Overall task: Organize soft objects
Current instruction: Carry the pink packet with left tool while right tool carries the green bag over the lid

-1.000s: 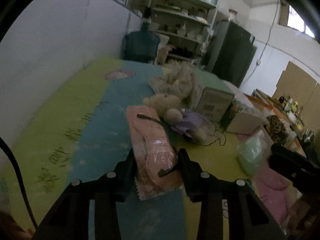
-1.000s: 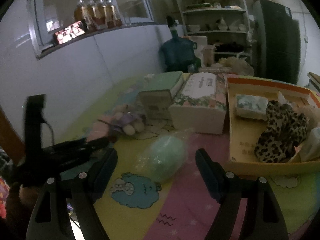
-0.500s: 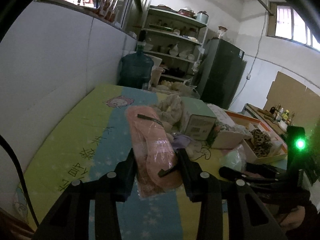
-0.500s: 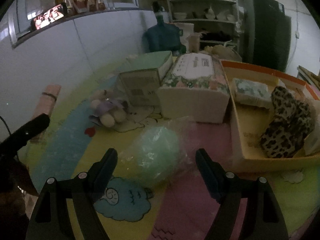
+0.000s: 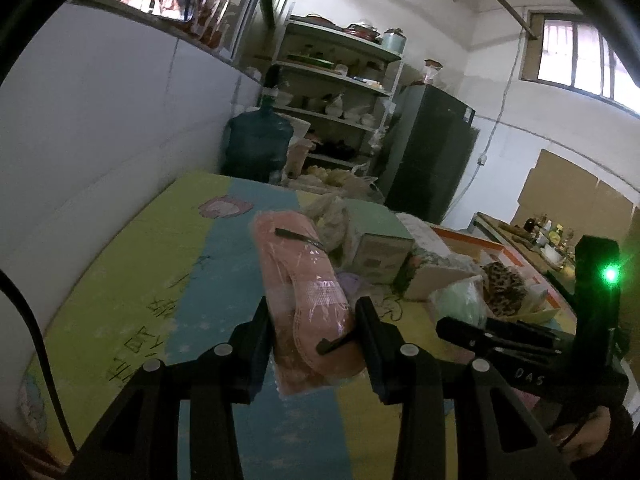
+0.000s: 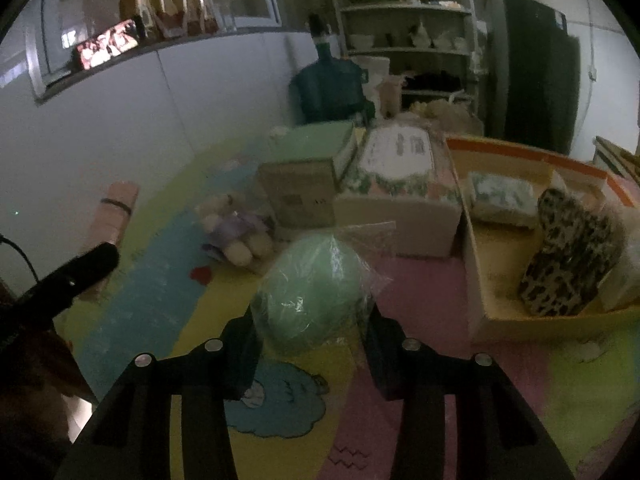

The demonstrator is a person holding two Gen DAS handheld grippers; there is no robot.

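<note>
Left tongs (image 5: 314, 330), clamped on a pink slipper pack (image 5: 304, 300) that juts forward between the pads, clear of the table's mat (image 5: 132, 276); a black clip crosses the pack's far end. Right tongs (image 6: 312, 332), closing about a green bundle (image 6: 316, 300) in clear film; the bundle sits between the pads, which meet its sides, and its underside rests on the mat near a blue cloud print (image 6: 276, 404). In the left view the right tongs appear at lower right with a lit green lamp (image 5: 610, 275) on their body. Just beyond the bundle lies a small plush toy (image 6: 236, 232) in a purple dress, on its side. Behind it stand a green-topped box (image 6: 308, 176) and, touching it on the right, a floral tissue box (image 6: 400, 196). To the right sits an open orange-rimmed tray (image 6: 480, 280) holding a leopard-print slipper (image 6: 572, 256), propped on edge, and a wrapped packet (image 6: 500, 196) behind it. Farther off, a water jug (image 5: 256, 148), shelves (image 5: 340, 92) and a dark fridge (image 5: 432, 152) line the room's far side.
</note>
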